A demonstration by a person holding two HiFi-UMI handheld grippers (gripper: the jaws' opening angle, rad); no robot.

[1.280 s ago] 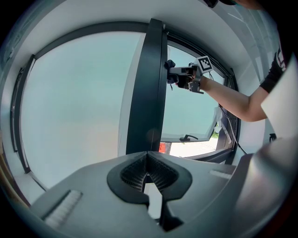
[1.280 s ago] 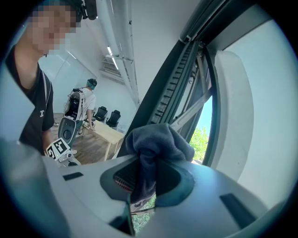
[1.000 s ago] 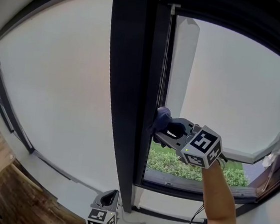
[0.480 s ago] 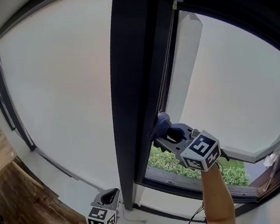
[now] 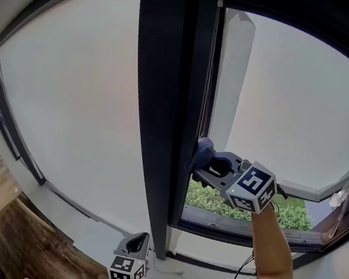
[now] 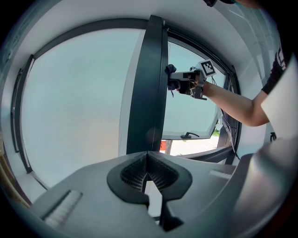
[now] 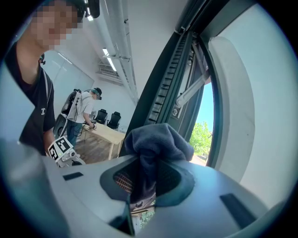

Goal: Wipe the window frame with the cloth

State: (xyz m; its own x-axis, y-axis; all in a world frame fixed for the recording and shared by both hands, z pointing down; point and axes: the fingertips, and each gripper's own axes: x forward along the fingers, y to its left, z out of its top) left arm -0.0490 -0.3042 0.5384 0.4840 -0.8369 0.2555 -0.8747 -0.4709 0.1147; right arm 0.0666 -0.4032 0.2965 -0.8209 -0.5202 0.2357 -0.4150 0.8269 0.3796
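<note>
The cloth (image 7: pixel 156 141) is held pinched in the right gripper (image 5: pixel 212 167), whose jaws are closed on its lower folds, so that a bunched wad stands out beyond the fingertips. In the head view this wad is seen pressed, as far as can be judged, against the inner edge of the dark upright post of the window frame (image 5: pixel 160 103), which lies to the left of the gripper, beside the opened sash. The post's long axis runs up and down, so the coming stroke is judged to be best carried along that line, with the wad kept turned leftward into the edge. The left gripper (image 5: pixel 138 240) is held low near the foot of the post, well apart from the cloth; its jaws are brought together with nothing between them. Of the 2 grippers, only the right is placed to wipe.
</note>
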